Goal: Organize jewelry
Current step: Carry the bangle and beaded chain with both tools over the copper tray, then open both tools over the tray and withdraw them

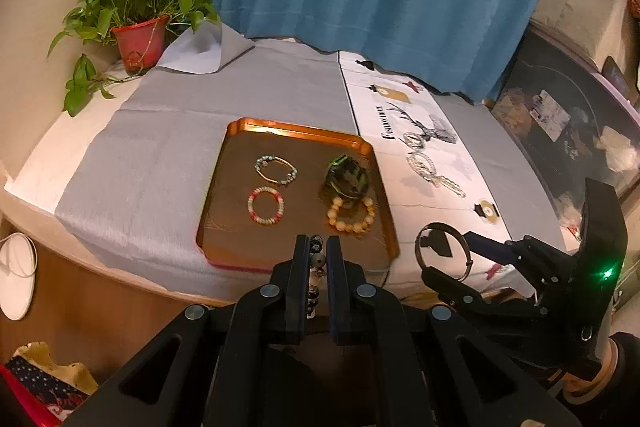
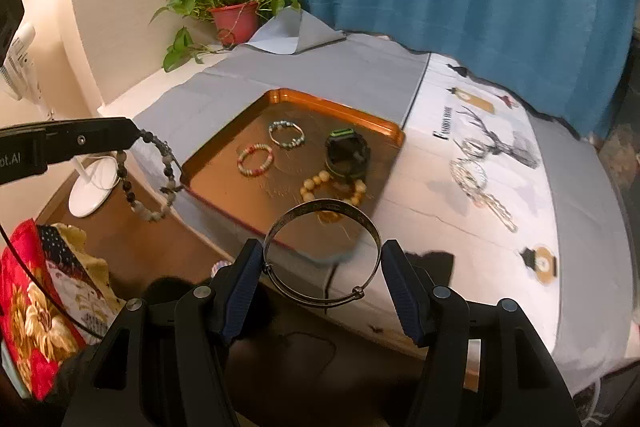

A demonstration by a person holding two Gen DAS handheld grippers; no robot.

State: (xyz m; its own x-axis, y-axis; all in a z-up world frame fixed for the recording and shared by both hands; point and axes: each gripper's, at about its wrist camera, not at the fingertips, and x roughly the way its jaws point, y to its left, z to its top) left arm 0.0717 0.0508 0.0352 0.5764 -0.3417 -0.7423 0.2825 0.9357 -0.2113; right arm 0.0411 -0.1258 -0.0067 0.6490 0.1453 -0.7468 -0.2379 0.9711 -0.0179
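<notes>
Left gripper (image 1: 318,247), seen from its own camera, has its fingers pressed together on a dark beaded bracelet (image 1: 316,269) that hangs just short of the near edge of the copper tray (image 1: 296,129). Four pieces already lie in that tray: a turquoise bracelet (image 1: 276,169), a red-and-white bracelet (image 1: 266,205), a black-and-green watch (image 1: 346,179) and an amber bead bracelet (image 1: 352,214). Silvery chain pieces (image 1: 434,167) lie on the white cloth beside it, apparently unsorted.

From the right wrist camera, the right gripper (image 2: 322,267) has its fingers spread wide but closed against the sides of a metal bangle (image 2: 322,253), carried over the table edge near the tray's corner. I judge the task past halfway: two pieces in hand, the chains left.
</notes>
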